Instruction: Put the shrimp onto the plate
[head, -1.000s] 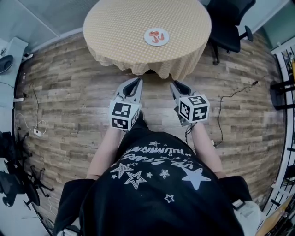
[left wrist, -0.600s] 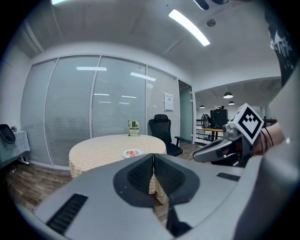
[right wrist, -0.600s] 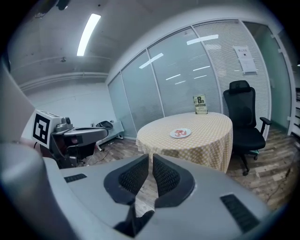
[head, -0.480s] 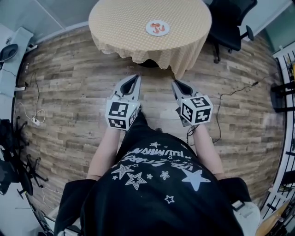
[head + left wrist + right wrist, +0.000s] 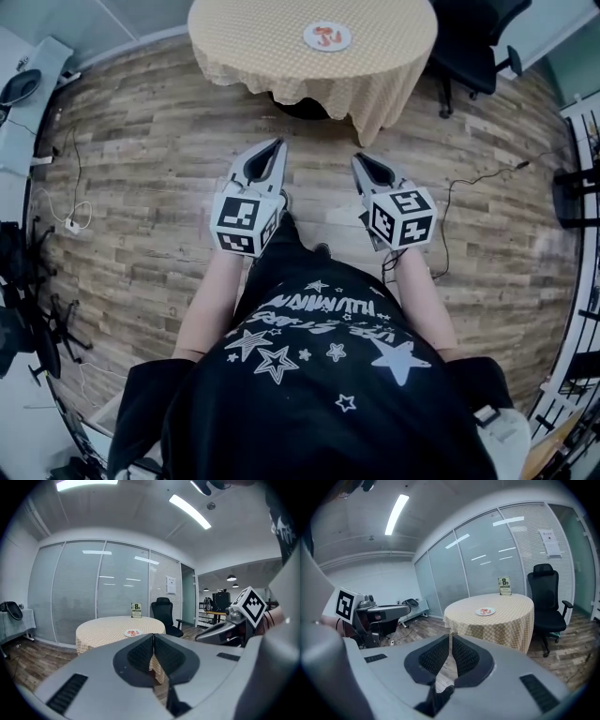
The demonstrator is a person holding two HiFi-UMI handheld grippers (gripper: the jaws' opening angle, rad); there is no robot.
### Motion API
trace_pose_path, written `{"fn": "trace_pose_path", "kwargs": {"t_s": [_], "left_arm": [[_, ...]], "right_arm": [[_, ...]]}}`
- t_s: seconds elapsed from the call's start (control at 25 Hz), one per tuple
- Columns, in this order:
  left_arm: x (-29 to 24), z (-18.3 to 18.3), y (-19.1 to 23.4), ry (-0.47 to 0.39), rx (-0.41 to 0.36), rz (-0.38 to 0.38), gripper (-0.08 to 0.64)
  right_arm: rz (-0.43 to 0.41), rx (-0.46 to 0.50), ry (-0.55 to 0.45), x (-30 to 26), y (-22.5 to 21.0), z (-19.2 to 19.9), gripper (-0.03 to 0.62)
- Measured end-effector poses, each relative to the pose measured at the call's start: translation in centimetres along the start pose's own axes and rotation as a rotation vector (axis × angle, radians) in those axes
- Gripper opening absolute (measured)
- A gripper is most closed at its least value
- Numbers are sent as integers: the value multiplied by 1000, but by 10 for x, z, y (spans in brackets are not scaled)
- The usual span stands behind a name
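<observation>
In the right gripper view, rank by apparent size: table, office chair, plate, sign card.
1. table
2. office chair, partly behind the table
3. plate and sign card: they look about alike, so not ranked.

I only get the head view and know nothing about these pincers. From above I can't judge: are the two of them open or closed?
Observer: The left gripper view shows its jaws pressed together, with nothing between them.
Visitor: And the other one?
Observer: The right gripper is shut and empty too.
Visitor: Anything on that table besides the plate?
Observer: A small upright sign showing an 8 stands behind the plate, toward the far edge.
</observation>
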State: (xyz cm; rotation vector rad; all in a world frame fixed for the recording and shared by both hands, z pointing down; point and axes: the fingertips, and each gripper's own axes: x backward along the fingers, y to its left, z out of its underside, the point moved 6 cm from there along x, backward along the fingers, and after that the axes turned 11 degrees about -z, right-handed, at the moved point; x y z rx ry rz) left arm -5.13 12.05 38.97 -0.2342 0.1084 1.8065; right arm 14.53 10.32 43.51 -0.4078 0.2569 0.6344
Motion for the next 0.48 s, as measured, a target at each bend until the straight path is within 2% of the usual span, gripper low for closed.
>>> {"fn": "trace_pose_path", "kwargs": {"t_s": [0.28, 0.48], "left_arm": [[14, 2, -7, -6, 9, -11, 9], [24, 6, -13, 3, 5, 4, 9]], "right_arm": [[-18, 82, -2, 6, 13, -11, 40], [-17, 68, 0, 11, 20, -6, 40]]}}
